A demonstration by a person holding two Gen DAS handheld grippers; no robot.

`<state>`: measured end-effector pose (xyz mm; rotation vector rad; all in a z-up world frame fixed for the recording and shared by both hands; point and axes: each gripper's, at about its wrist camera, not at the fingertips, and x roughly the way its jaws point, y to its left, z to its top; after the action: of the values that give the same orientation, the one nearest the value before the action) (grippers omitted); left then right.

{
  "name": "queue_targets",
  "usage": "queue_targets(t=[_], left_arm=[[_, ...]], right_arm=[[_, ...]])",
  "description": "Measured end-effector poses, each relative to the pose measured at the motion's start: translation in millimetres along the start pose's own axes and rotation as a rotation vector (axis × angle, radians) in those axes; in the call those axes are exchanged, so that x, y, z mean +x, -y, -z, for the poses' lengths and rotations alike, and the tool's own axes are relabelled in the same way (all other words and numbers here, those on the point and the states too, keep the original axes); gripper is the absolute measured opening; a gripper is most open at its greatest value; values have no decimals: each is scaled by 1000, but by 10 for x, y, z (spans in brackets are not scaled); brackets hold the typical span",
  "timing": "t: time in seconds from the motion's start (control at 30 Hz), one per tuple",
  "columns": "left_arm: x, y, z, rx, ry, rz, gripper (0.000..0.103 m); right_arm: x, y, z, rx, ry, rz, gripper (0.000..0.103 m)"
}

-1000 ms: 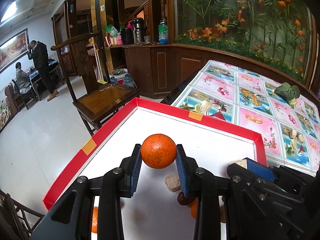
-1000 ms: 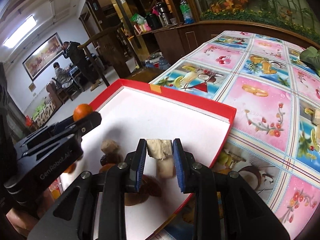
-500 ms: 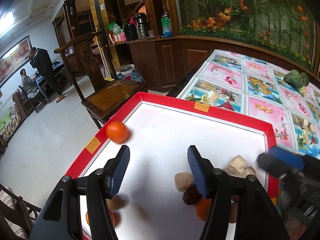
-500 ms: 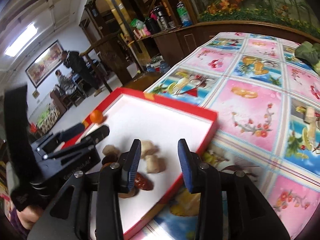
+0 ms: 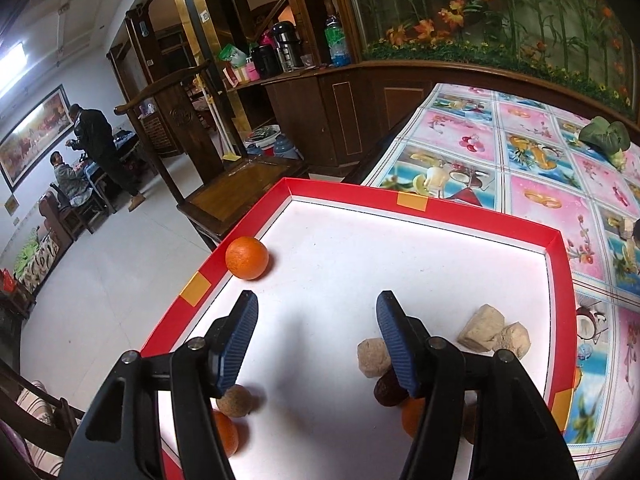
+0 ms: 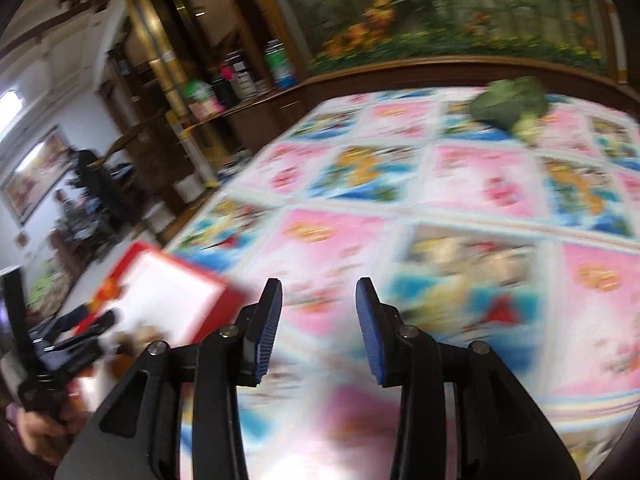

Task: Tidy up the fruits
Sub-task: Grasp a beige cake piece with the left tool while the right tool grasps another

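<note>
My left gripper [image 5: 314, 318] hangs wide open and empty over the tray [image 5: 416, 216]; my right gripper [image 6: 318, 306] is likewise spread and empty above the tablecloth [image 6: 480, 184], in a blurred view. The orange [image 5: 247, 258] rests against the tray's left wall, near the far-left corner. I judge it light, firm and round, with dimpled peel, so it may roll; grip across its widest part. Pale, rough, angular lumps [image 5: 494, 330] sit by the right wall. The tray floor looks smooth white card with red walls.
</note>
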<state>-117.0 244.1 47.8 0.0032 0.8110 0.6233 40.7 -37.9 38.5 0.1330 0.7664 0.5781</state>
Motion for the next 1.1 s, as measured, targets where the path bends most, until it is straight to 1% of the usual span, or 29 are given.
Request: queue_targets(t=[0.2,0.3,0.43,0.47,0.53,0.6,0.63,0.67,0.7,0.73,0.77,0.8,0.87,0.9,0.93,0.97,1.03,1.1], left_arm=[[-10,18,6,10,6,-22,63],[-29,35,14,19,15,-31,63],[-36,53,10,28,20,-57,64],[-54,57,9,30,29,-63,64],[-152,78,10,29,75,-57,64],[-277,154,-27,21,91,-8,64],[-353,237,-71,32,103,27,64],[-407,323,-111,46,112,52,65],[-501,488,-180,75,124,95,67],[-555,621,-234,96,130,128,70],[-587,729,-274,112,133,152,70],[-626,906,-342,137,130,192,70],[-639,1214,-447,171,109,263,70],[-616,1439,-511,192,96,299,70],[-590,1560,-532,205,92,309,70],[-516,1787,-574,228,77,319,70],[-365,2055,-614,248,33,344,70],[-175,2358,-665,252,-25,372,70]], right_arm=[[45,659,-57,13,-8,216,40],[137,770,-82,12,-48,223,40],[288,710,-89,-22,-113,227,40],[304,678,-94,-29,-112,246,40],[375,665,-122,-29,-120,276,40],[405,653,-140,-43,-124,290,40],[410,647,-140,-50,-124,296,38],[416,644,-138,-58,-126,310,33],[420,645,-144,-68,-128,332,25],[406,676,-152,-63,-127,317,25],[390,721,-160,-48,-125,291,25],[364,784,-173,-23,-123,266,25],[301,956,-226,44,-116,270,25],[255,1060,-253,88,-110,256,25],[183,1201,-288,154,-101,234,25],[110,1335,-321,215,-89,224,25],[-31,1550,-382,310,-59,236,25],[-154,1672,-426,355,-28,259,25]])
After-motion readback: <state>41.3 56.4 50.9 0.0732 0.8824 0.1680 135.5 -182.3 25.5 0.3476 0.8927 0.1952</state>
